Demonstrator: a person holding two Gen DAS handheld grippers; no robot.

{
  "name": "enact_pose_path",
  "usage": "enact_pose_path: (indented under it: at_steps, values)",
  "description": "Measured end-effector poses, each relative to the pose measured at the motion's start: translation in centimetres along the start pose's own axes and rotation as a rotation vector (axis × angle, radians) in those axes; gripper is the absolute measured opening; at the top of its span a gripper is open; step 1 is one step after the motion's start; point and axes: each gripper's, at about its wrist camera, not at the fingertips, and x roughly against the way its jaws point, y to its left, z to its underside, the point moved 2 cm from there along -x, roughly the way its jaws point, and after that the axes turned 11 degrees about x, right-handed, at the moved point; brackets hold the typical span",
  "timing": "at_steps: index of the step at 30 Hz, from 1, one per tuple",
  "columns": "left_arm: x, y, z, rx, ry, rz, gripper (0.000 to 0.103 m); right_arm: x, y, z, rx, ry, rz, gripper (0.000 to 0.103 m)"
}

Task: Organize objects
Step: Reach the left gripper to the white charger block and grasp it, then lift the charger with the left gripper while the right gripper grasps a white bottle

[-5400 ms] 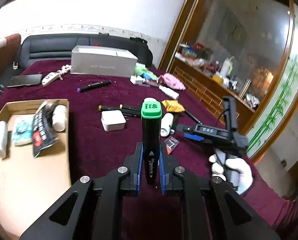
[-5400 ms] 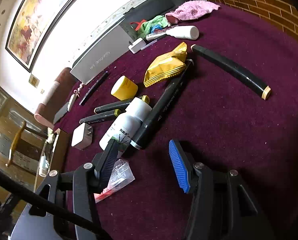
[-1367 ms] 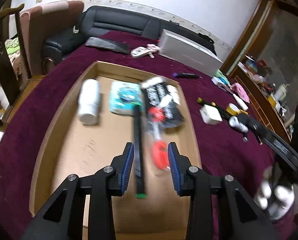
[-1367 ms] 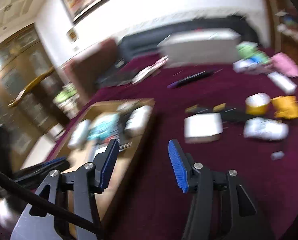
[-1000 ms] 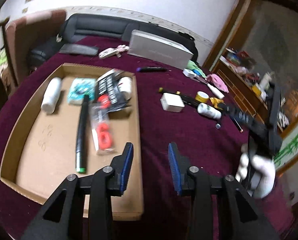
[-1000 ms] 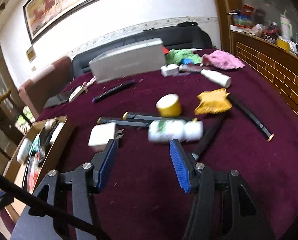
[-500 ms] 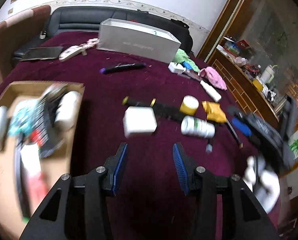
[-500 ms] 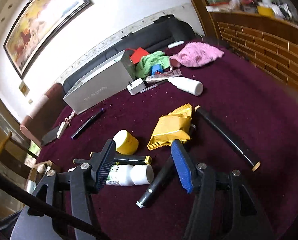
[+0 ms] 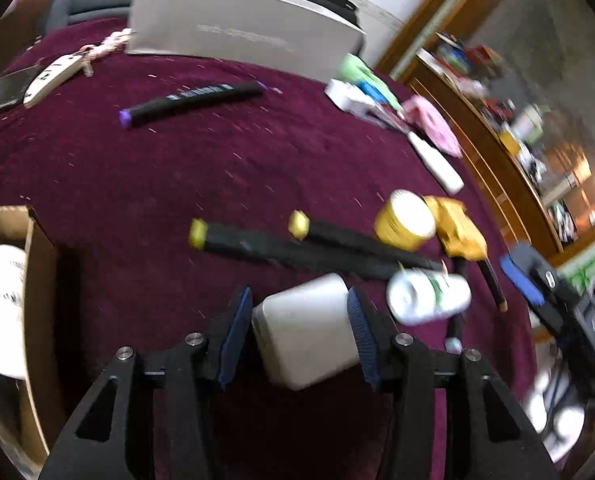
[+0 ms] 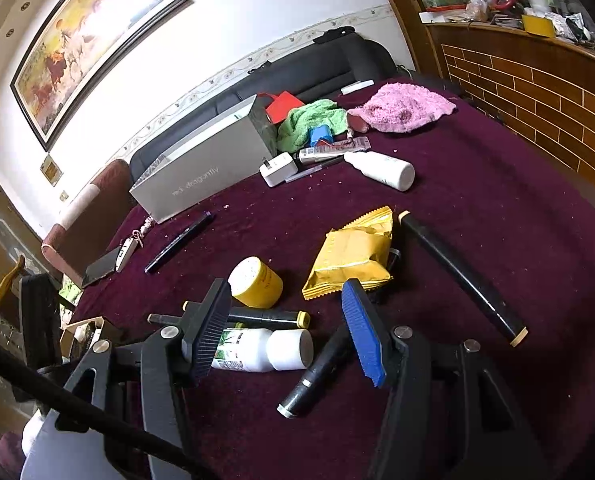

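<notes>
While opening, left tool (image 9: 297, 332) straddles white charger (image 9: 303, 346).

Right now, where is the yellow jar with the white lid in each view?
Left wrist: yellow jar lies right of centre, beside the yellow snack packet.
Right wrist: yellow jar stands at centre, left of that packet.
Shared landmark: grey box at the table's far edge.

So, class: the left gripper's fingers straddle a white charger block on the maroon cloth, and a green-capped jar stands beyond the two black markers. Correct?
Not quite. The jar is yellow, not green, as the left wrist view shows. The left gripper does straddle the white charger block, its jaws opening.
</notes>
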Motion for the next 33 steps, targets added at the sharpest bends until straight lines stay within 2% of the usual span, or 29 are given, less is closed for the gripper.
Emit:
enact_pose_path:
  at_steps: [3,4,8,11,13,15,17,19,21,22,23,27,30,33]
  values:
    - [0.5,-1.5,2.5,-0.035,0.081,0.083,0.044,-0.3,-0.1,0.1,-0.002,0.012,-0.005,0.056]
    - [0.8,-2.1,3.1,-0.065,0.081,0.077,0.044,-0.3,-0.1,0.2,-0.004,0.014,-0.008,0.056]
    - [1.9,-4.5,3.9,-0.197,0.002,-0.025,0.046,-0.1,-0.2,0.3,-0.014,0.014,-0.012,0.056]
    - [1.8,-5.3,3.6,-0.215,-0.019,-0.08,0.046,-0.1,-0.4,0.3,-0.02,0.013,-0.005,0.056]
    - [0.9,-5.7,3.6,-0.226,-0.029,-0.162,0.046,-0.2,-0.4,0.3,-0.021,0.018,-0.005,0.056]
    - [-0.3,-6.0,3.8,-0.242,-0.017,-0.203,0.046,-0.4,-0.3,0.3,-0.023,0.024,-0.009,0.056]
    - [-1.7,-7.0,4.3,-0.294,-0.018,-0.251,0.051,-0.5,-0.2,0.3,-0.017,0.027,-0.006,0.056]
    - [-2.2,-8.1,4.9,-0.375,-0.078,-0.3,0.052,-0.4,-0.2,0.3,-0.016,0.023,-0.007,0.057]
    - [-2.2,-8.2,5.0,-0.359,-0.081,-0.303,0.052,-0.3,-0.2,0.3,-0.016,0.021,-0.006,0.056]
    - [-1.9,-8.1,4.9,-0.341,-0.082,-0.297,0.048,-0.3,-0.2,0.4,-0.016,0.023,-0.005,0.057]
    - [-1.4,-7.8,5.0,-0.328,-0.1,-0.294,0.038,-0.4,-0.2,0.4,-0.016,0.027,-0.004,0.056]
    - [2.5,-6.4,5.3,-0.233,-0.177,-0.254,0.038,-0.5,-0.5,0.4,-0.024,0.03,0.005,0.056]
    - [7.2,-5.3,6.7,-0.157,-0.246,-0.197,0.038,-0.5,-0.6,0.5,-0.031,0.033,0.006,0.056]
    - [10.5,-5.0,8.2,-0.123,-0.308,-0.178,0.039,-0.6,-0.2,0.7,-0.019,0.038,0.008,0.056]
